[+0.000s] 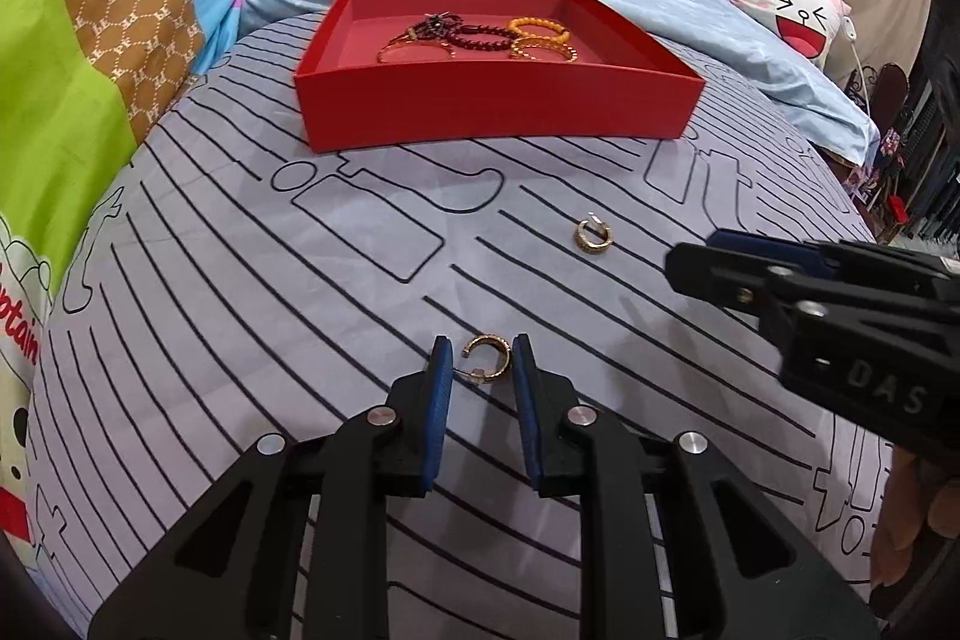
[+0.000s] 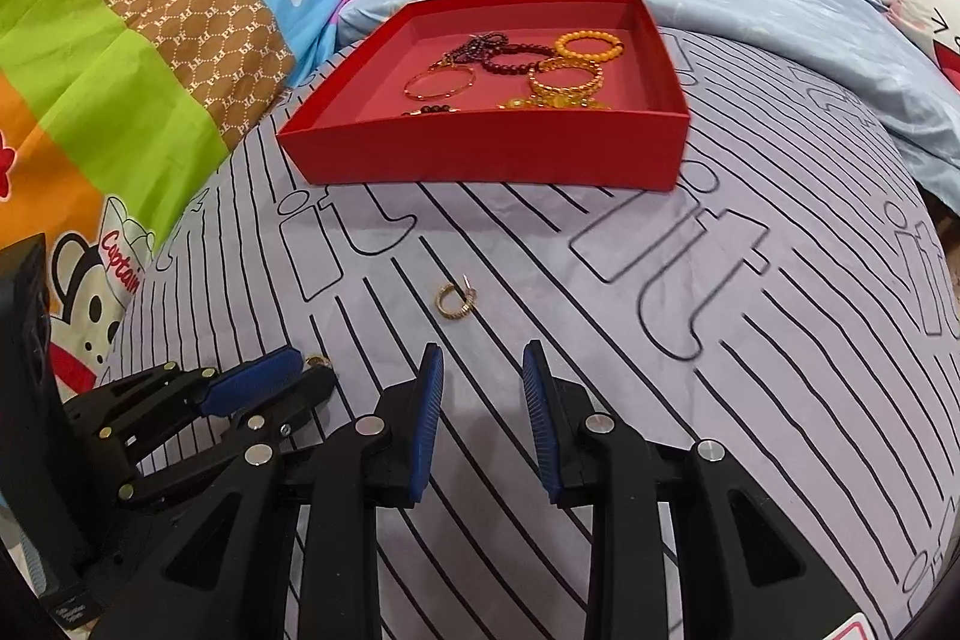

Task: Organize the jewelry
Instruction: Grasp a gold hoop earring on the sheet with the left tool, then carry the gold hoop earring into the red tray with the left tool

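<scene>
A gold hoop earring [image 1: 487,358] lies on the striped sheet between the blue pads of my left gripper [image 1: 480,349], which is shut on it. The right pad touches the hoop and the left pad meets its post. A second gold hoop earring [image 1: 593,237] [image 2: 456,301] lies loose further up the sheet. My right gripper [image 2: 483,358] hovers just short of it, open, with nothing between its fingers. A red box [image 1: 498,112] [image 2: 480,154] beyond holds several bracelets [image 2: 522,70]. The right gripper [image 1: 696,256] reaches in from the right edge of the left wrist view.
The striped lilac sheet [image 2: 690,400] covers a bed. A colourful cartoon quilt [image 2: 120,70] rises on the left. A light blue blanket [image 1: 750,34] and floral pillows lie behind the box. A cartoon cushion [image 1: 798,16] sits at the right.
</scene>
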### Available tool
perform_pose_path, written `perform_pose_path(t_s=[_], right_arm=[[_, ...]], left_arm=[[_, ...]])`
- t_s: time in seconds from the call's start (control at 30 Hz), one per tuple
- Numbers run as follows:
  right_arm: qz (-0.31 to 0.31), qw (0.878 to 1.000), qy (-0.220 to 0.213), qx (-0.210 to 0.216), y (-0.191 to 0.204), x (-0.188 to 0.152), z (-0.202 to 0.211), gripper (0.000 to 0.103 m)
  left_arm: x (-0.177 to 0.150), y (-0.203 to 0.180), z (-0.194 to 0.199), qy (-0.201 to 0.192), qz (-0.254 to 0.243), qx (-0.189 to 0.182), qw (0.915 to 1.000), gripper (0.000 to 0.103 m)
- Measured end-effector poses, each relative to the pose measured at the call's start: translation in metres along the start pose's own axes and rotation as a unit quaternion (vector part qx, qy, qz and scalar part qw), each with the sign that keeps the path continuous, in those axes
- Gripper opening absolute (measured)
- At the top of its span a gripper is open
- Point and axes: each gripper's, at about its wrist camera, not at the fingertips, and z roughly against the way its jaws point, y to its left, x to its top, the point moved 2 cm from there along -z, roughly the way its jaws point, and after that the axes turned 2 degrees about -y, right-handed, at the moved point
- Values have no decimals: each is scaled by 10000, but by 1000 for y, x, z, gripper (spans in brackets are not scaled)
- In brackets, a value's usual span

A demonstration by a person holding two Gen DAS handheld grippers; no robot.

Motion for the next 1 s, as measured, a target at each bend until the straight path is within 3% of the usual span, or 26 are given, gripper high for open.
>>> perform_pose_path(t_s=[0.7,0.87,1.0], right_arm=[[399,9988,107,-255,19,15,-39,27],[531,9977,61,-414,21,13,-39,18],[509,9978,55,-409,19,11,-37,17]], left_arm=[[9,9,-7,10,76,111,9999,20],[10,11,-8,18,90,115,9999,20],[10,12,-7,24,138,91,9999,20]])
